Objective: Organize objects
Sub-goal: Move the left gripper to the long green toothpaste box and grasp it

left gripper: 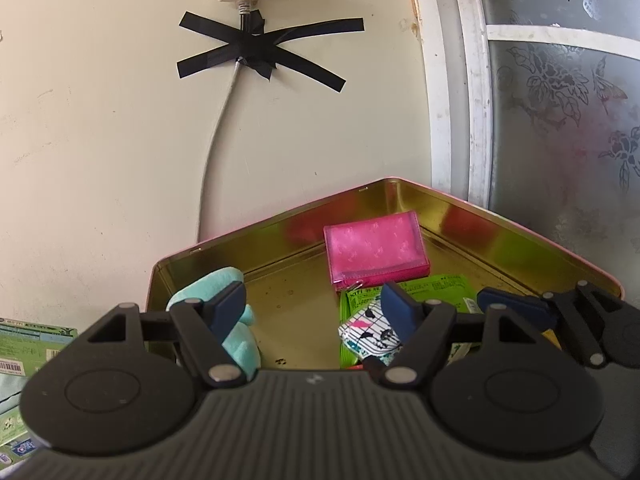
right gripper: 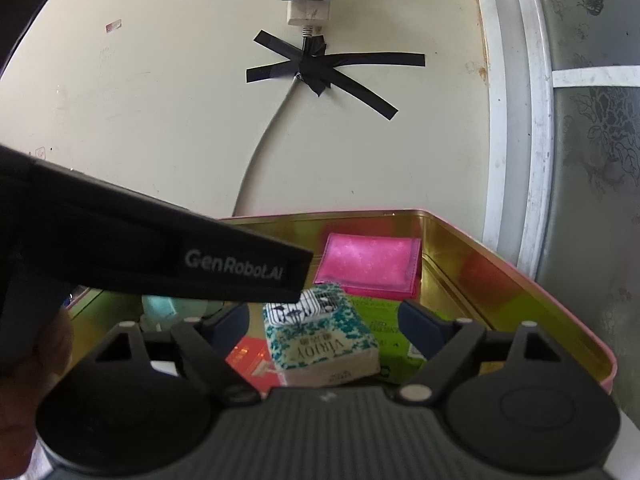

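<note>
Cream tabletop (left gripper: 100, 140) carries my gold tin (left gripper: 280, 232), holding the pink wallet (left gripper: 374, 254). Only my right view shows the tissue pack (right gripper: 320, 344) between the right gripper (right gripper: 324, 320)'s spread jaws, untouched; the left gripper (left gripper: 312, 304), jaws spread and empty, blocks its left side.

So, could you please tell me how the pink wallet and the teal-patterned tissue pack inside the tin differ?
The pink wallet is one plain bright colour; the tissue pack is white with teal speckles and printed lettering. The wallet lies flat near the far corner of the tin, with nothing on it; the tissue pack sits nearer, between the right tool's open fingers, with a small striped pouch on it. Both are rectangular and inside the tin.
</note>
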